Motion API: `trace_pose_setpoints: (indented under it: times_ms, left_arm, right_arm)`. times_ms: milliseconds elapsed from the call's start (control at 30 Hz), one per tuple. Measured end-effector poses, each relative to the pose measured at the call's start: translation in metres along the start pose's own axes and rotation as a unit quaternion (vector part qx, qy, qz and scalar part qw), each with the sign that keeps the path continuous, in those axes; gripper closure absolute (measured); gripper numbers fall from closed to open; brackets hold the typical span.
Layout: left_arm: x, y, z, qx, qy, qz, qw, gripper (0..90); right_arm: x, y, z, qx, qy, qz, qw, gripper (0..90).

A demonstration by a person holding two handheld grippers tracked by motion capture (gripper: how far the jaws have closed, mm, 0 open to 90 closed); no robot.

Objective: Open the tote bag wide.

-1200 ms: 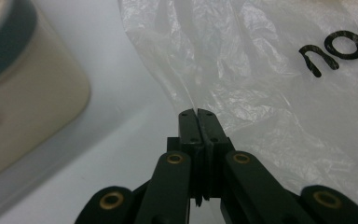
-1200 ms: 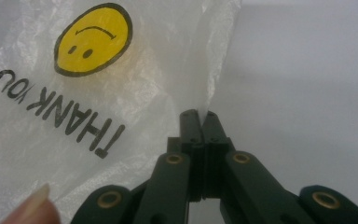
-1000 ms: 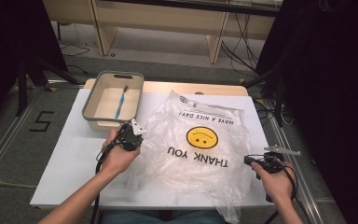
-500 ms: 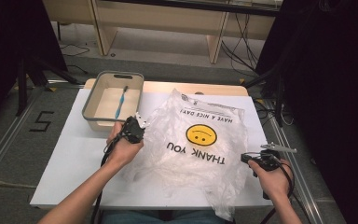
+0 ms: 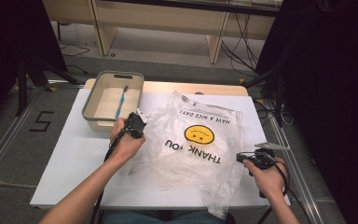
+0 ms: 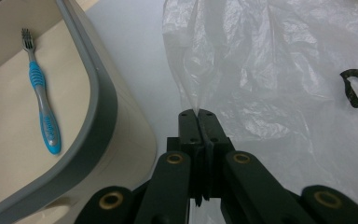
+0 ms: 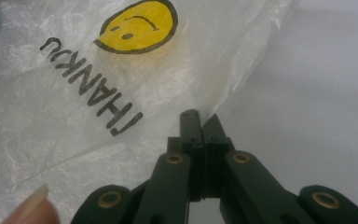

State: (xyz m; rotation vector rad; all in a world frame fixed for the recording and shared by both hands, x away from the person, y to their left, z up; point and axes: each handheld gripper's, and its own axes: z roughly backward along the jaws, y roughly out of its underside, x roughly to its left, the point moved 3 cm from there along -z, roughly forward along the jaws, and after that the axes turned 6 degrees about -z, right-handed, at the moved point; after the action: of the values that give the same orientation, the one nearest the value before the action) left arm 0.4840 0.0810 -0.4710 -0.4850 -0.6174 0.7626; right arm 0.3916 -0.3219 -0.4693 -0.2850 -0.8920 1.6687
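Beside the grey-rimmed beige tub (image 5: pixel 89 117), my left gripper (image 6: pixel 198 114) pinches the clear crinkled smiley plastic bag (image 5: pixel 193 140); beyond the bag from the tub, my right gripper (image 7: pixel 199 120) nips its edge, probably to spread it.

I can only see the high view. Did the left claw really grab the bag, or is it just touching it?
Observer: It grabbed it. In the left gripper view, the left claw is shut on a thin fold of the plastic bag.
Operator: What is that blue stick in the bin?
Observer: A toothbrush, bristles at its far end, lying flat in the bin.
Operator: And the right claw?
Observer: The right claw is closed, pinching the bag's edge.
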Motion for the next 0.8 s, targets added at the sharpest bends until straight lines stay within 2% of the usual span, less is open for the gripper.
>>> trace_pose_setpoints:
  times_ms: [233, 367, 533, 567, 633, 733, 800]
  left_arm:
    - [0.004, 0.001, -0.001, 0.001, -0.010, -0.005, 0.9999, 89.2]
    - [0.004, 0.002, 0.000, 0.001, -0.006, 0.001, 1.0000, 88.1]
    - [0.006, 0.001, 0.008, -0.019, -0.010, 0.003, 0.9998, 76.1]
    - [0.007, 0.001, 0.009, -0.021, -0.011, 0.002, 0.9997, 76.1]
    - [0.007, 0.002, 0.014, -0.030, -0.011, 0.006, 0.9995, 71.4]
    - [0.006, 0.004, 0.024, -0.045, -0.006, 0.007, 0.9989, 68.1]
    - [0.004, 0.006, 0.031, -0.050, -0.003, 0.004, 0.9987, 65.6]
  right_arm:
    - [0.005, 0.002, -0.005, 0.009, -0.008, 0.004, 0.9999, 90.0]
    - [0.007, 0.002, -0.005, 0.011, -0.008, 0.008, 0.9999, 90.0]
    - [0.005, 0.002, -0.010, 0.019, 0.000, 0.010, 0.9998, 90.0]
    - [0.005, 0.002, -0.010, 0.019, 0.000, 0.010, 0.9998, 90.0]
    - [0.013, 0.004, -0.013, 0.029, -0.006, 0.027, 0.9992, 90.0]
    - [0.016, 0.005, -0.015, 0.031, -0.009, 0.032, 0.9990, 90.0]
    - [0.012, 0.002, -0.015, 0.029, -0.003, 0.025, 0.9993, 90.0]
